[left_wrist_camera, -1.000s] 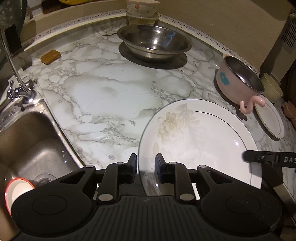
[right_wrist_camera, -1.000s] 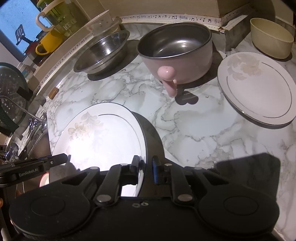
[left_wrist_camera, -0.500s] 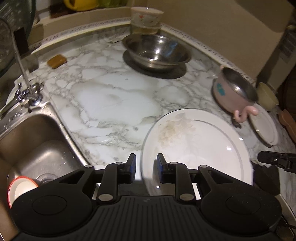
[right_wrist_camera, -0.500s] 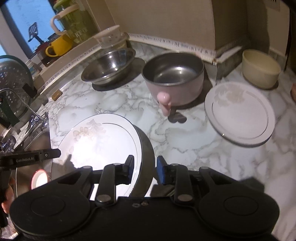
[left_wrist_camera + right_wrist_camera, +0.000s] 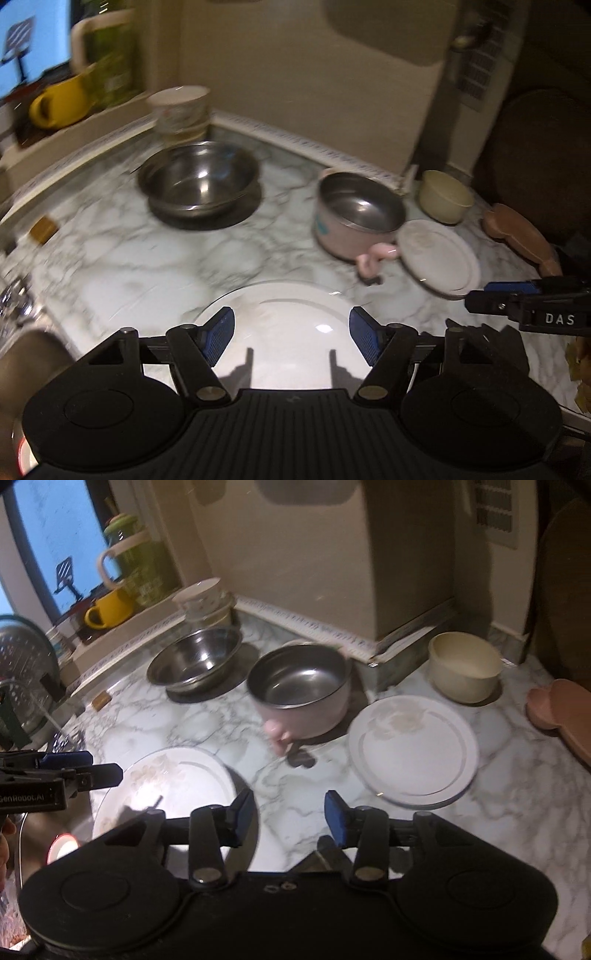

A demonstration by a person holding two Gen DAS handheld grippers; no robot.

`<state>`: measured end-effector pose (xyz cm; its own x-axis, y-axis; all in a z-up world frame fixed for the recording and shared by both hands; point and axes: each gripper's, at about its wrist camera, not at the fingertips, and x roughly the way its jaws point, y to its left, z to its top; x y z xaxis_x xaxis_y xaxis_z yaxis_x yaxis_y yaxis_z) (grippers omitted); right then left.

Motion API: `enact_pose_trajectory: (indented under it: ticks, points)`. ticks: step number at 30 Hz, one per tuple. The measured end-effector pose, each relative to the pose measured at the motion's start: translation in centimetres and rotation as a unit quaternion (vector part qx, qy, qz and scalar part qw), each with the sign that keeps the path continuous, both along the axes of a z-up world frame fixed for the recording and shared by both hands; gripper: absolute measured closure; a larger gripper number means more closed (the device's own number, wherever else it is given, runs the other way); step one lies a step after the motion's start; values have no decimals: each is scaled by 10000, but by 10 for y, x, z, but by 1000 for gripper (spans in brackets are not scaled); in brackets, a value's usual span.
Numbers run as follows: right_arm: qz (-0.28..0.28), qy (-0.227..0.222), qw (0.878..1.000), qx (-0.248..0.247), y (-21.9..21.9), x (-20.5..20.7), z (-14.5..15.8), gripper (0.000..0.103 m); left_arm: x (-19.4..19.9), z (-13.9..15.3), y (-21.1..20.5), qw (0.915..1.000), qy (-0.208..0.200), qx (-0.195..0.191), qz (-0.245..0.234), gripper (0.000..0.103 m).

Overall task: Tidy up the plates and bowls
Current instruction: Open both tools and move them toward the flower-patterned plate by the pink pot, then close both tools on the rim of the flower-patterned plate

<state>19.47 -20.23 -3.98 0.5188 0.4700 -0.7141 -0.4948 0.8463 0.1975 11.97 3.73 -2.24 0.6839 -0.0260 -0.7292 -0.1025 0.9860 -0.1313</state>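
White floral plate (image 5: pixel 288 325) lies flat on the marble worktop (image 5: pixel 129 251), in front of the pink pot (image 5: pixel 354 218). We've let go: left gripper (image 5: pixel 291 338) and right gripper (image 5: pixel 290 818) jaws opening, nothing between. Next we'd likely go for the smaller plate (image 5: pixel 413 749) beside that pot.

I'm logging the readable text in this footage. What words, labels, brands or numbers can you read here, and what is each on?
"DAS", cut off at the frame edge: on the right tool, seen from the left wrist.
"GenRobot.AI", first letter partly cut off: on the left tool, seen from the right wrist.
Print on the green jug: too blurred to read.
Marks on the strip along the counter's back edge: too small to read.
Blue mark on the pink pot: unreadable.
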Motion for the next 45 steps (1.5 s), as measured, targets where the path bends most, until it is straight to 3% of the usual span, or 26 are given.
enact_pose_trajectory:
  ticks: [5, 11, 21, 24, 35, 43, 45]
  points:
    - [-275, -106, 9996, 27, -26, 11, 4, 49, 21, 2, -29, 9993, -29, -70, -371, 28]
    - [-638, -229, 9977, 20, -57, 30, 6, 38, 52, -3, -60, 9977, 25, -87, -676, 27]
    - [-844, -326, 9959, -46, -89, 74, -5, 8, 103, -23, -95, 9969, 99, -319, -716, 25]
    - [-784, -314, 9964, -45, -92, 90, -13, 4, 117, -33, -107, 9966, 213, -367, -705, 25]
    - [-535, 68, 9978, -383, -98, 143, -47, 5, 151, -71, -143, 9947, 626, -522, -632, 25]
    - [-317, 396, 9980, -365, -98, 170, -67, 21, 167, -92, -149, 9939, 865, -592, -345, 26]
    - [-275, 490, 9978, -345, -98, 174, -71, 26, 169, -96, -148, 9935, 886, -650, -289, 32]
